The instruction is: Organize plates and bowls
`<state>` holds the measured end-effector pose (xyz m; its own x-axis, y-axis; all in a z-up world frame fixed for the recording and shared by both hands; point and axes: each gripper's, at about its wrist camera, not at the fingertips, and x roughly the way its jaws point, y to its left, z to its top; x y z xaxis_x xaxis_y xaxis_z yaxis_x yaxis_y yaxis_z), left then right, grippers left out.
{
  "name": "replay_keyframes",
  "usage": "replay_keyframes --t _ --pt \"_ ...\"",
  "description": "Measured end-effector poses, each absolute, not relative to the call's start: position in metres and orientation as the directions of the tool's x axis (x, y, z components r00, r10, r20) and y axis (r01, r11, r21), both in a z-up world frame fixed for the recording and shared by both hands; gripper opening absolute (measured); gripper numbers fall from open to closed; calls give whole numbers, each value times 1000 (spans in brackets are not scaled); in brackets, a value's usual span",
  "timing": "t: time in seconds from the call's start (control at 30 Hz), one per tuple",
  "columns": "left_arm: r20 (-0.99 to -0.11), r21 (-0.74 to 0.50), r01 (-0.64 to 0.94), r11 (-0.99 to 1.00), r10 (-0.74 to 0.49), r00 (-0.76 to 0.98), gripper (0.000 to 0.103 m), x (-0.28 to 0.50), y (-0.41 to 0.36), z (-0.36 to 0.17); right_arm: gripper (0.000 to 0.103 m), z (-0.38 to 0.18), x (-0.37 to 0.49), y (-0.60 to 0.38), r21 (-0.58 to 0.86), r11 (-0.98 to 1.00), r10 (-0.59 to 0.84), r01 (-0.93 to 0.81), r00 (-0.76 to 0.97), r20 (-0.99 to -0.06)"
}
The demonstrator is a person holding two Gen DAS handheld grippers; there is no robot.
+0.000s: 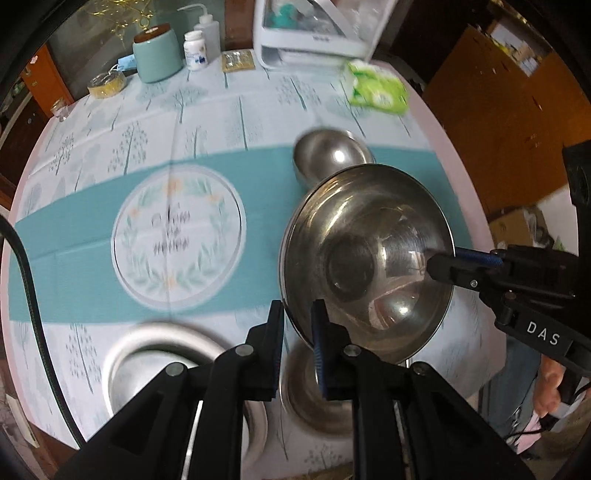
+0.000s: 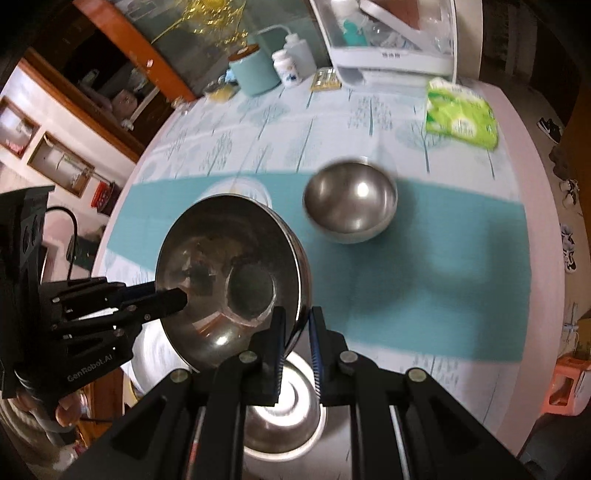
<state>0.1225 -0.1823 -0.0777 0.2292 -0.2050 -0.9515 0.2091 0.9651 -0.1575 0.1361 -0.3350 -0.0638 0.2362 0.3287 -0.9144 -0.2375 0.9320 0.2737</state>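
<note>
A wide steel bowl (image 1: pixel 369 221) hangs tilted above the table, held by both grippers at opposite rims. My left gripper (image 1: pixel 297 328) is shut on its near-left rim, and in the right wrist view it (image 2: pixel 183 297) comes in from the left. My right gripper (image 2: pixel 297 328) is shut on the other rim of this bowl (image 2: pixel 207 240) and shows at the right (image 1: pixel 434 264) in the left wrist view. A smaller steel bowl (image 1: pixel 332 155) (image 2: pixel 351 203) stands on the teal stripe. Under the held one sits another steel bowl (image 1: pixel 314 398) (image 2: pixel 280 417). A steel plate (image 1: pixel 125 354) and a white floral plate (image 1: pixel 177 236) lie to the left.
Along the table's far edge stand a teal jar (image 1: pixel 157 55), a pill bottle (image 1: pixel 194 50), a squeeze bottle (image 1: pixel 207 33), a white appliance (image 1: pixel 310 40) and a green tissue pack (image 1: pixel 376 86). A person's hand (image 1: pixel 550 391) holds the right gripper. The round table's edge (image 1: pixel 461 177) curves at the right.
</note>
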Motion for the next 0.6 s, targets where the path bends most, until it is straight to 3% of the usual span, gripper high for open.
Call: replay_keyframes --t 0.3,0.6 --pt "-976 -142 218 966 -173 131 13 59 -195 -126 13 -104 69 -334 233 939 276 -252 151 -949" --pt "-981 -142 189 972 -164 106 13 44 -202 -147 13 -128 56 -334 209 947 243 -244 119 -963"
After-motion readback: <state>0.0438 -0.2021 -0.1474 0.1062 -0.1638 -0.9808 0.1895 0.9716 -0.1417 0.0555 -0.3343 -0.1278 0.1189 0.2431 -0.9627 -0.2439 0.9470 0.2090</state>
